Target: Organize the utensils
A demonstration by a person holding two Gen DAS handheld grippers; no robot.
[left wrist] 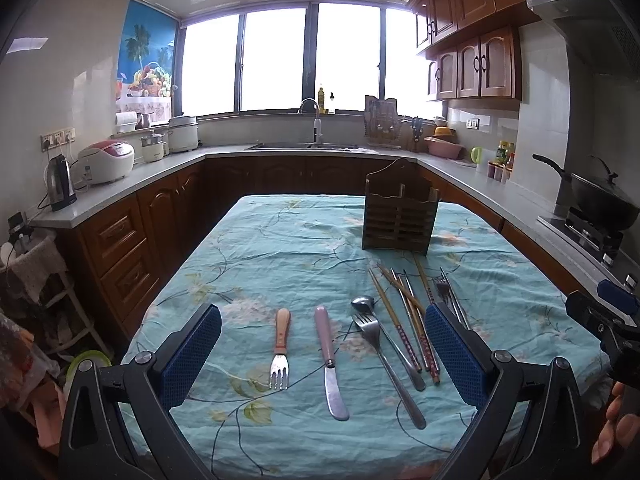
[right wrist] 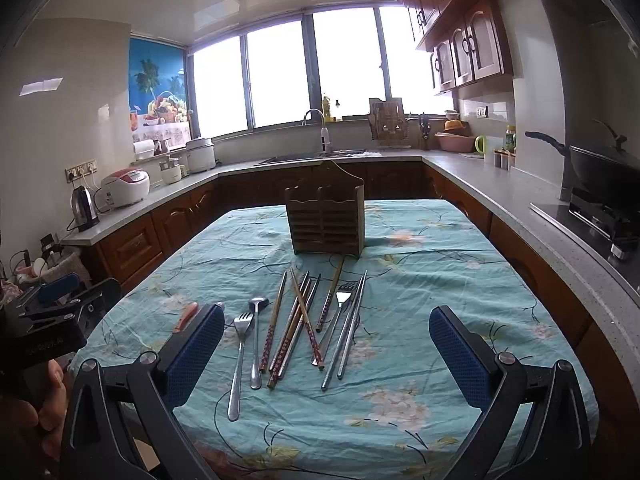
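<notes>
Both hand-held grippers hung above the near edge of the table (left wrist: 304, 216), the left hand-held gripper (left wrist: 323, 354) and the right hand-held gripper (right wrist: 327, 354) each spread wide and holding nothing. The utensils lay flat on the cloth: a wooden-handled fork (left wrist: 280, 346) and a pink-handled knife (left wrist: 329, 360) near the middle, then a steel fork (right wrist: 239, 364), a spoon (right wrist: 256, 340) and a bundle of chopsticks (right wrist: 298, 326) toward three o'clock of them. The wooden holder (right wrist: 326, 220) stood upright at twelve o'clock, well apart from the pile. The metal pieces looked stiff, thin and probably slippery, so the handle middle seemed the best hold. The crossed chopsticks were light and might roll.
</notes>
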